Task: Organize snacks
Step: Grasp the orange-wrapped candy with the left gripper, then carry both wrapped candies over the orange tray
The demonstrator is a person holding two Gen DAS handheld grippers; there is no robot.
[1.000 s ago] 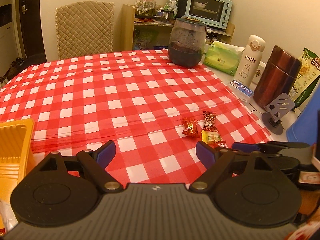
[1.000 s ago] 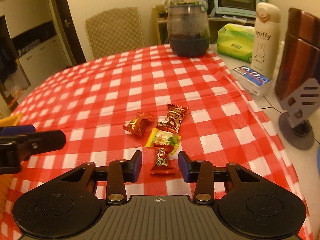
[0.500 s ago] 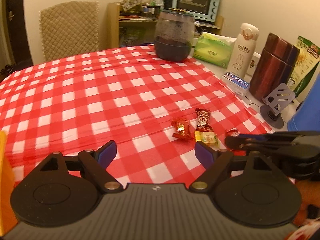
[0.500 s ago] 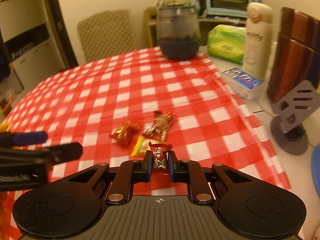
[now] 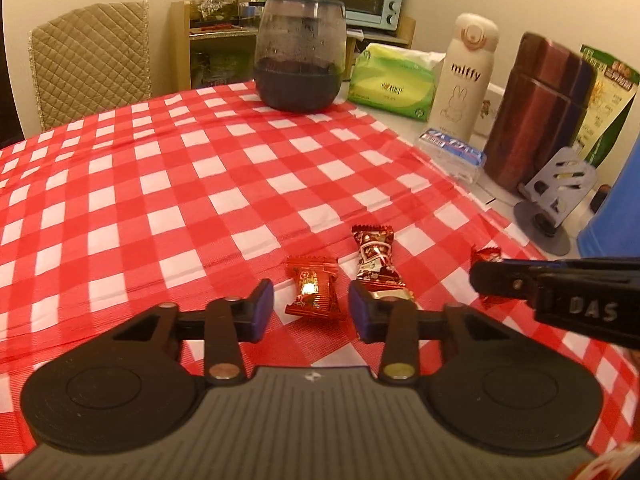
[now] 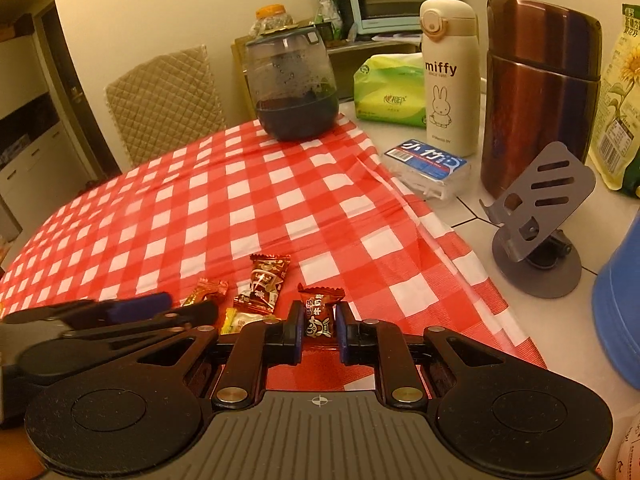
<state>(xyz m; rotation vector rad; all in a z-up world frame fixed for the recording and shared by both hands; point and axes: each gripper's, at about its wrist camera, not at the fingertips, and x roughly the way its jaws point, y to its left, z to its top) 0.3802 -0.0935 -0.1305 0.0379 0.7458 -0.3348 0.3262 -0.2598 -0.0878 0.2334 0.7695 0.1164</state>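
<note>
Rightward, bare tabletop (image 6: 472,216) past tablecloth edge (image 6: 448,236)

The cream bottle (image 6: 450,76) reads "miffy"; the right gripper (image 5: 486,280) reads "DAS".

1. The right claw (image 6: 318,330) is clamped on a candy (image 6: 319,316), tilted downward toward the table (image 6: 248,208).
2. The left claw (image 5: 311,312) is closing, tilted downward; an orange candy (image 5: 314,290) lies between its pads, which do not press it.
3. The right claw's fingers reach in just right of the left claw.
</note>
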